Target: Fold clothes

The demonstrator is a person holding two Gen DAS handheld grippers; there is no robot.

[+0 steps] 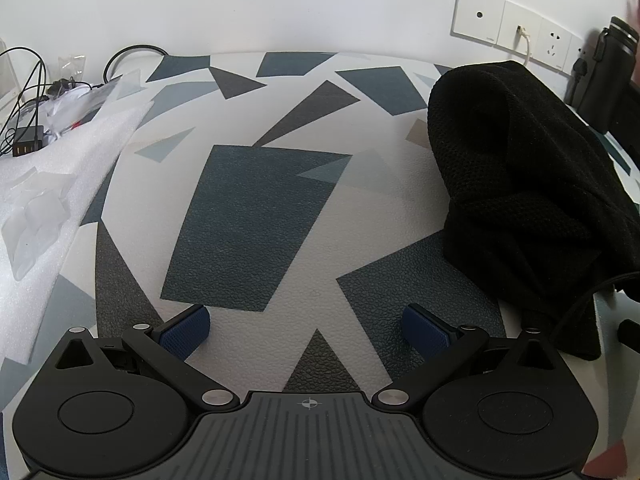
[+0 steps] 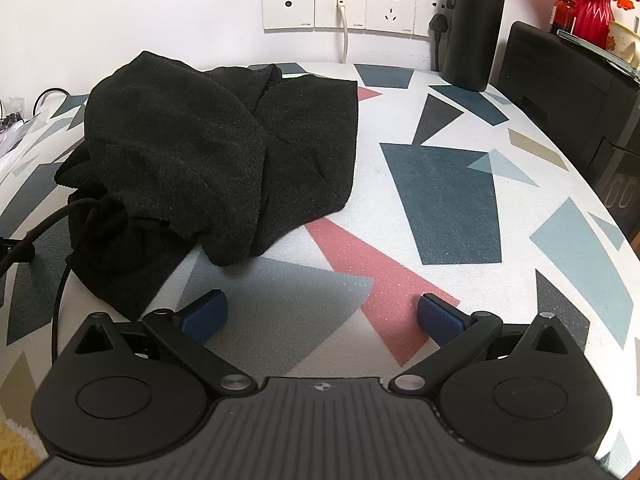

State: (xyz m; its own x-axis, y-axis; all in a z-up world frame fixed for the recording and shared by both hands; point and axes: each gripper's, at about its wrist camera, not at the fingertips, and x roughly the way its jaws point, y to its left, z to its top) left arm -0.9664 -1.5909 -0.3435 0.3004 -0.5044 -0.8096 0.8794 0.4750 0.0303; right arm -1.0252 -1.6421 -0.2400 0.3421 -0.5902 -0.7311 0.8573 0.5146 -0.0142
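My left gripper hangs over the table with its blue-padded fingers spread wide, nothing between them but the white table cover printed with grey and blue angular shapes. My right gripper is the same story: jaws wide apart, empty, hovering above a pink patch of that cover. The crumpled black knit garment sits in a loose heap on the table, off to the right of my left gripper and to the left of my right one, so it lies between the two, touching neither. From the right wrist view, one flatter part of it spreads toward the wall, and a thin black cable trails across its near edge. Along the wall runs a row of white wall sockets with a white plug in one; a tall black flask stands just beside them, and a red vase with orange flowers sits further right. In the left wrist view, white foam sheets and clear plastic bags are piled at the far left.
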